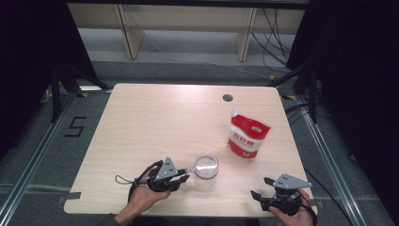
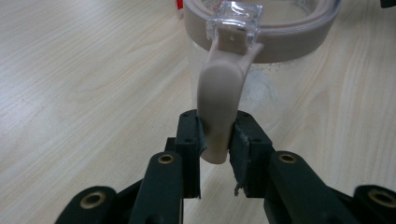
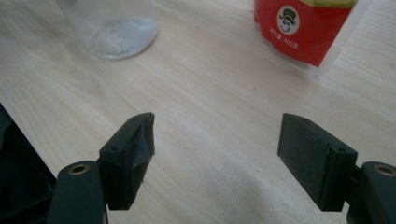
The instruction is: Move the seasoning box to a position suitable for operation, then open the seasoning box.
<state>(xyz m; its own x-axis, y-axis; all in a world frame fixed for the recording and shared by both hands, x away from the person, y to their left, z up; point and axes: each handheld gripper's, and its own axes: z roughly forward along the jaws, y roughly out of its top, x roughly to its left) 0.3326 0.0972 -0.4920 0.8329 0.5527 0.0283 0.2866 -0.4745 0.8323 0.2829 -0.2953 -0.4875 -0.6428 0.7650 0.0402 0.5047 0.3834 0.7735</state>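
Note:
A clear jar [image 1: 205,170] with white powder at its bottom stands near the table's front middle. Its rim band [image 2: 299,39] is beige, and a beige latch tab [image 2: 220,102] hangs down from a clear hinge. My left gripper [image 1: 182,179] is shut on that tab; in the left gripper view [image 2: 217,140] both pads press its lower end. A red and white pouch [image 1: 247,135] with a white spout stands to the right of the jar. My right gripper [image 1: 261,187] hovers open at the front right corner; in the right gripper view [image 3: 215,140] nothing lies between its jaws, and the jar [image 3: 114,28] and pouch [image 3: 303,28] are beyond.
The light wooden table [image 1: 155,122] has a round cable hole [image 1: 227,98] near its far edge. Its front edge [image 3: 42,135] runs close under my right gripper. Dark frame posts and cables flank the table on the floor.

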